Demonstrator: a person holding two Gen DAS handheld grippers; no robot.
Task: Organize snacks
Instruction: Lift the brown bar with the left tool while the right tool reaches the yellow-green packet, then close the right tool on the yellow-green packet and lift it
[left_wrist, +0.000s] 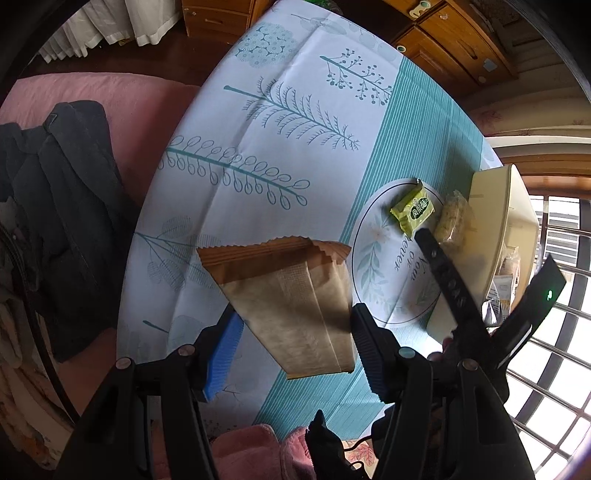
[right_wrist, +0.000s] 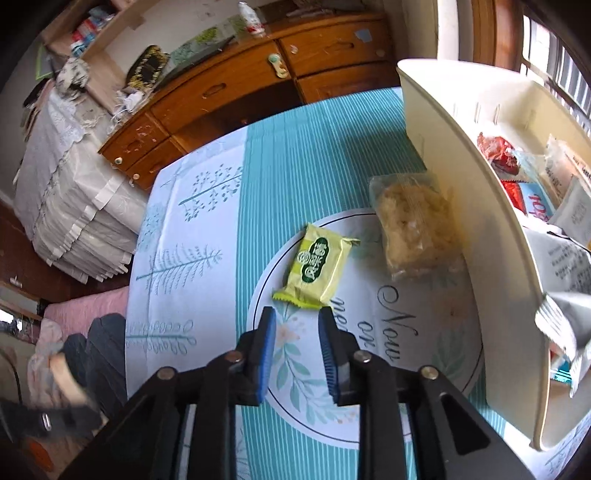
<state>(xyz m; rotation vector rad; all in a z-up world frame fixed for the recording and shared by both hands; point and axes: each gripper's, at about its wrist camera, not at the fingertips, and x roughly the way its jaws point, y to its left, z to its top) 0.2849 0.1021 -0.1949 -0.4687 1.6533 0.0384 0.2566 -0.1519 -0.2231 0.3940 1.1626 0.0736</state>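
between left tongs (left_wrist: 295, 332), gripped brown packet (left_wrist: 291, 302), bottom cut off; right tongs (right_wrist: 297, 343) part-open, empty

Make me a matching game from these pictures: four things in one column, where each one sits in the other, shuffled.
Things:
1. brown paper packet
2. green snack packet
3. clear-wrapped crumbly snack
4. red wrapped snack

Places:
A. inside the cream bin
B. between the left claw's pads
C. on the tablecloth, just ahead of the open right claw
D. on the tablecloth, against the bin's outer wall

Pairs: 1-B, 2-C, 3-D, 4-A
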